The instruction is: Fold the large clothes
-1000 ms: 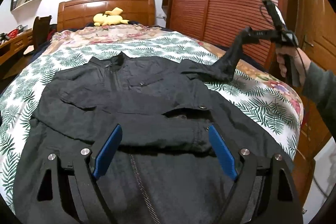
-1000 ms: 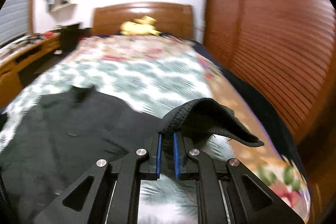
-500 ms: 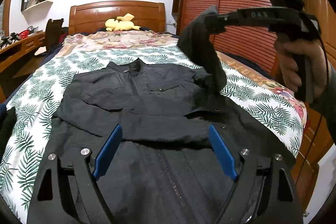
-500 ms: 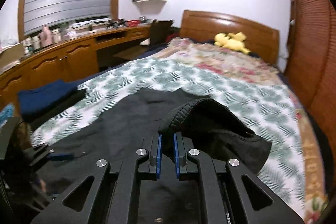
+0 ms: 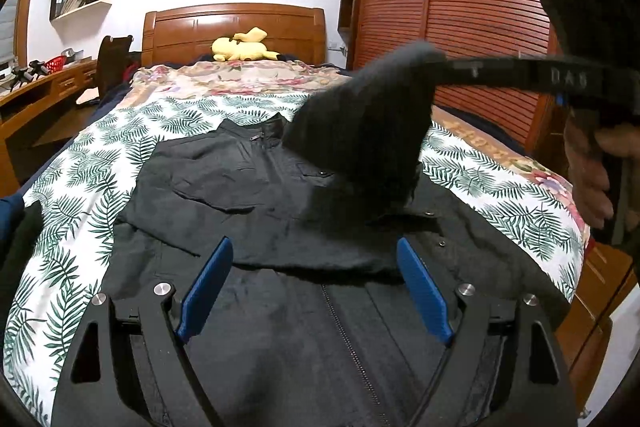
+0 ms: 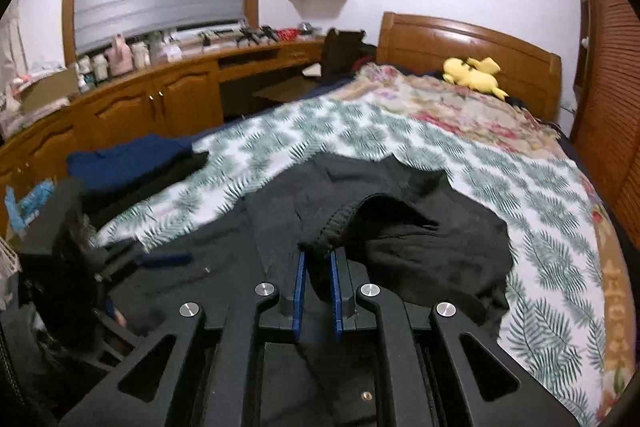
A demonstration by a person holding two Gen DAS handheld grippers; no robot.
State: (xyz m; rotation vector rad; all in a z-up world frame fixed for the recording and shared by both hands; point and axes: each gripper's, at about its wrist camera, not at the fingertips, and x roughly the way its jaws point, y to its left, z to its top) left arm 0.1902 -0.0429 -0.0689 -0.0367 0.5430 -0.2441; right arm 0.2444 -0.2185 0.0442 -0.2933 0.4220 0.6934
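Lying flat on the leaf-print bed (image 5: 72, 195), zipper up: black jacket (image 5: 256, 211). Lifted over its right chest, the knit sleeve cuff (image 6: 334, 227), caught between the right hand-held gripper (image 6: 318, 267) pads, jaws just easing apart. Hovering near the hem, left hand-held gripper (image 5: 312, 291), spread wide, gripping nothing. Far by the headboard, yellow plush toy (image 5: 242, 47).
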